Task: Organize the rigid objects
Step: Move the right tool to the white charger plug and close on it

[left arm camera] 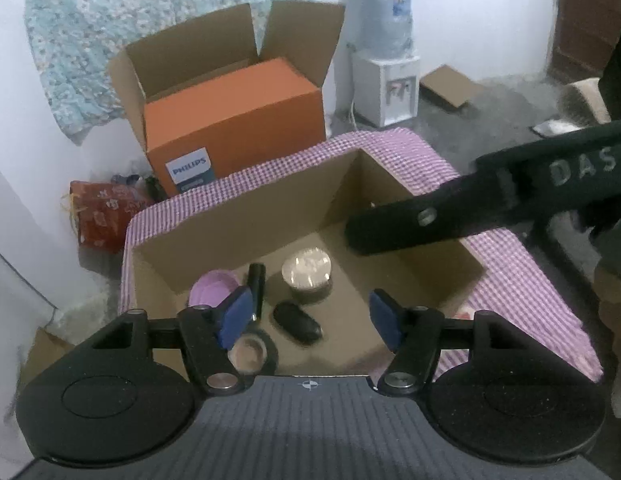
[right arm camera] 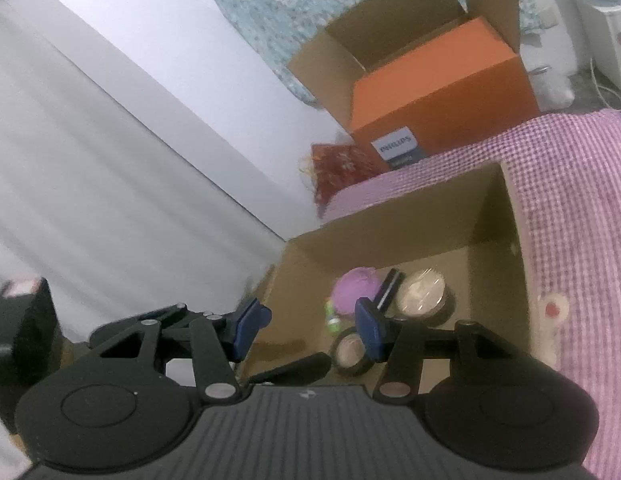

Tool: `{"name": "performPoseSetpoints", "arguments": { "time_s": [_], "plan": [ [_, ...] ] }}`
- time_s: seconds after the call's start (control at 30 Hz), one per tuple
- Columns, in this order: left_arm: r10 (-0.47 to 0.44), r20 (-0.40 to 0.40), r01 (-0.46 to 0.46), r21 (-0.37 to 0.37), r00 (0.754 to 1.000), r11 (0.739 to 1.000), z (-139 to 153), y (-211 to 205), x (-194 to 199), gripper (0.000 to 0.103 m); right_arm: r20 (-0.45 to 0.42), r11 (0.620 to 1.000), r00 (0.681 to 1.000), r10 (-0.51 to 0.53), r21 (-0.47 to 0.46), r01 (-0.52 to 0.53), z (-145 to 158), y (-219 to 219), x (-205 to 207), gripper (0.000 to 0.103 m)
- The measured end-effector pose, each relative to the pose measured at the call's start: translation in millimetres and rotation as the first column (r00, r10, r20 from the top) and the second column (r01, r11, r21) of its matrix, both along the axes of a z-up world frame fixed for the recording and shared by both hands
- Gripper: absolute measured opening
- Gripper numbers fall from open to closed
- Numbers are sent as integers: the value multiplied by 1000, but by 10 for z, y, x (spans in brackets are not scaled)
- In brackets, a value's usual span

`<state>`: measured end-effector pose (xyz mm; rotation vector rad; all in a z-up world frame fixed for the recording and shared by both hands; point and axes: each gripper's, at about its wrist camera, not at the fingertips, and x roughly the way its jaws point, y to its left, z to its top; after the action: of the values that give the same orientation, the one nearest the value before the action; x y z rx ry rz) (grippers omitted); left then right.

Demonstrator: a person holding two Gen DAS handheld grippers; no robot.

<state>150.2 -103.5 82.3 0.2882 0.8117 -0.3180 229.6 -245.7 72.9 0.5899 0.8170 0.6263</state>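
An open cardboard box (left arm camera: 246, 224) sits on a purple checked cloth (left arm camera: 522, 276). Inside lie a purple lid (left arm camera: 210, 290), a black tube (left arm camera: 256, 284), a round clear-topped tin (left arm camera: 307, 272), a black oval case (left arm camera: 297, 322) and a black tape roll (left arm camera: 252, 354). My left gripper (left arm camera: 310, 316) is open and empty above the box's near side. My right gripper (right arm camera: 308, 330) is open and empty over the box's (right arm camera: 390, 220) left rim; its body (left arm camera: 470, 208) reaches in from the right in the left wrist view. The tin (right arm camera: 422, 292), lid (right arm camera: 356, 290) and tape roll (right arm camera: 350, 350) also show there.
An orange Philips carton (left arm camera: 234, 128) stands open behind the cloth by the wall. A red bag (left arm camera: 102, 212) lies left of it. A white water dispenser (left arm camera: 384, 64) stands at the back. A white wall or curtain (right arm camera: 110, 160) fills the left.
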Motion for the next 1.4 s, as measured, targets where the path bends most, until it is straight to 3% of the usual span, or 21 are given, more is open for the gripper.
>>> {"name": "performPoseSetpoints", "arguments": {
  "time_s": [0.17, 0.33, 0.47, 0.6, 0.87, 1.07, 1.1, 1.27, 1.4],
  "plan": [
    [14, 28, -14, -25, 999, 1000, -128, 238, -410, 65, 14, 999, 1000, -4, 40, 3, -34, 0, -451, 56],
    [40, 15, -39, -51, 999, 998, -406, 362, -755, 65, -44, 1000, 999, 9, 23, -8, -292, 134, -710, 56],
    [53, -14, -54, -86, 998, 995, -630, 434, -875, 65, -50, 994, 998, 22, -104, -27, -497, 377, -787, 56],
    [93, -38, -96, -92, 995, 991, -803, 480, -878, 65, -9, 952, 997, 79, -295, -78, -637, 697, -804, 56],
    [105, -28, -106, -48, 994, 993, -1049, 483, -941, 64, 17, 803, 974, 227, -569, -177, -937, 1178, -677, 56],
    [77, -6, -78, -31, 997, 997, -1145, 426, -1010, 64, 11, 742, 961, 277, -638, -207, -1068, 1384, -582, 52],
    [71, -6, -71, -32, 997, 997, -1163, 419, -1013, 64, 10, 737, 959, 282, -642, -210, -1084, 1406, -566, 47],
    [51, 2, -51, -41, 999, 998, -1216, 399, -1007, 64, -7, 743, 956, 294, -628, -233, -1111, 1440, -531, 31],
    [18, 9, -18, -43, 1000, 999, -1278, 331, -982, 64, -21, 746, 959, 284, -624, -234, -1085, 1393, -553, 29]
  ]
}}
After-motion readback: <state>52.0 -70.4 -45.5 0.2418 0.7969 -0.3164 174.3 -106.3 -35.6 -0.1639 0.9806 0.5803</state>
